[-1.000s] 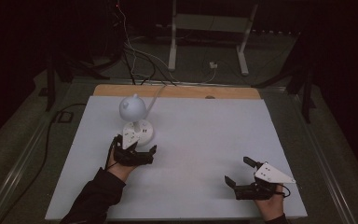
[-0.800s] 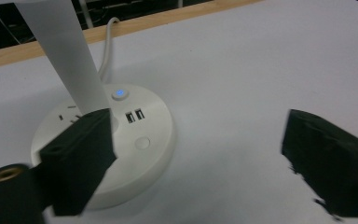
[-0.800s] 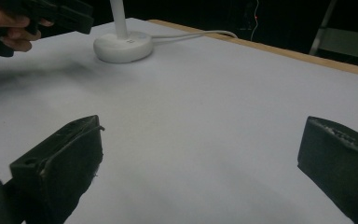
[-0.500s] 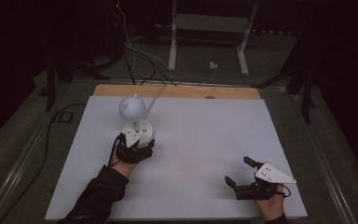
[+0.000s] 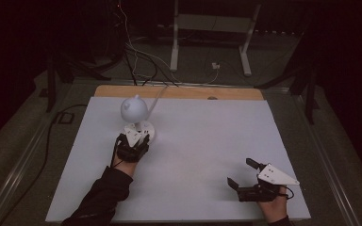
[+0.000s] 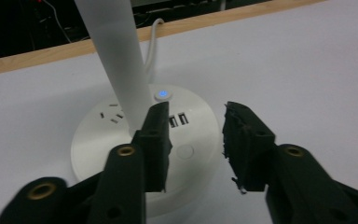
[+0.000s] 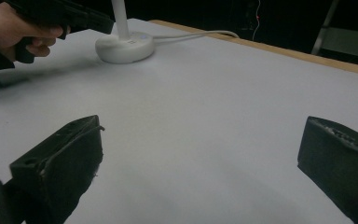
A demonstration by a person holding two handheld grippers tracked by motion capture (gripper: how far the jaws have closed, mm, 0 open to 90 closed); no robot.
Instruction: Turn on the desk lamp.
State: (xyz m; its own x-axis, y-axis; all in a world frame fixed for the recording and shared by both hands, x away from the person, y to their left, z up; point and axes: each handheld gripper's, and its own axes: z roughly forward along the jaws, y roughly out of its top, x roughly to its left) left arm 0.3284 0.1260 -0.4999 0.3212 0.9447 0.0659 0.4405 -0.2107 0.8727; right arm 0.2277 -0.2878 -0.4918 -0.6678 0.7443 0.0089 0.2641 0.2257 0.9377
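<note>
A white desk lamp stands at the back left of the white board, with a rounded head (image 5: pixel 133 109) over a round base (image 5: pixel 148 131). My left gripper (image 5: pixel 133 138) hovers at the base's near edge. In the left gripper view its jaws (image 6: pixel 196 126) stand open a little above the base (image 6: pixel 98 135), right of the stem (image 6: pixel 116 60), with nothing between them. A small button glows blue (image 6: pixel 163 94) behind the jaws. My right gripper (image 5: pixel 241 172) rests wide open at the front right, and bare board lies between its jaws (image 7: pixel 200 144).
The lamp's white cable (image 7: pixel 191 35) runs off the board's far edge over a wooden strip (image 5: pixel 179 92). Beyond the table are floor cables, a metal stand (image 5: pixel 207 28) and a dark socket box (image 5: pixel 65 117). The white board (image 5: pixel 207 136) stretches between the two grippers.
My left gripper has crept forward until its jaws are over the lamp base. The right gripper has stayed put.
</note>
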